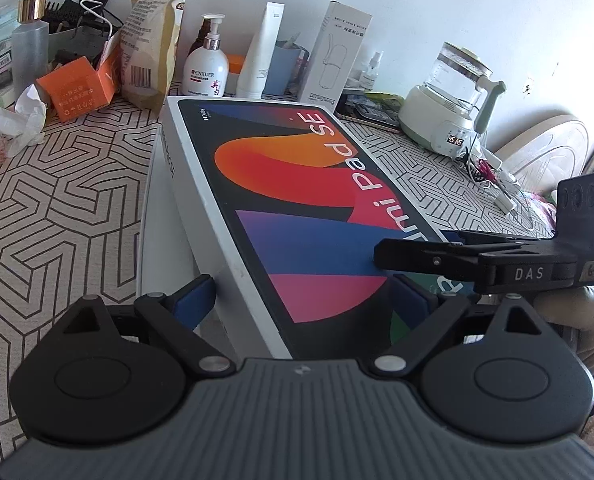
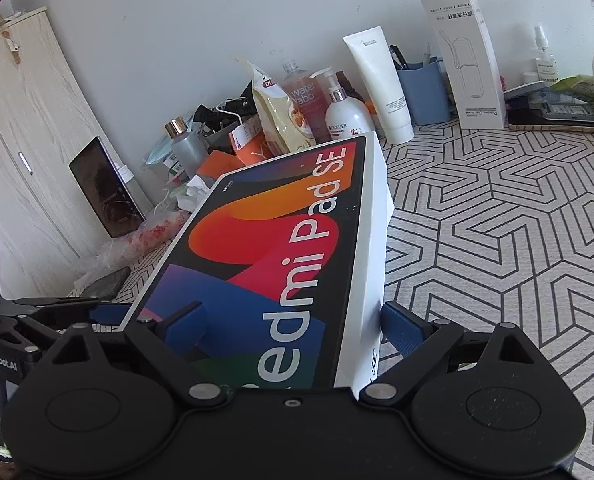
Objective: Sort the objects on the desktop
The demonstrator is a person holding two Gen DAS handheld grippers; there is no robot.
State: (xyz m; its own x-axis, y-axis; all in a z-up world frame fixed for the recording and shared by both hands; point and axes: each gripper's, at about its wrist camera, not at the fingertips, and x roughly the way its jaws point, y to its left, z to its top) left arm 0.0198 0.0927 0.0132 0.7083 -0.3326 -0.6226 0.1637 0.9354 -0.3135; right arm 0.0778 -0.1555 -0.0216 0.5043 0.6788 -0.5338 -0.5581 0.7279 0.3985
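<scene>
Between both pairs of blue pads, left gripper (image 1: 303, 300) and right gripper (image 2: 293, 320) each clamp one near corner of the Redmi Pad SE box (image 1: 281, 200), sharing its width; it sits raised over the patterned tabletop (image 1: 57, 208), bottles behind.

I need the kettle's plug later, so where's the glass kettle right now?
In the left wrist view the glass kettle stands at the far right of the patterned table, near the wall, right of the tall white box and beyond the tablet box.
</scene>
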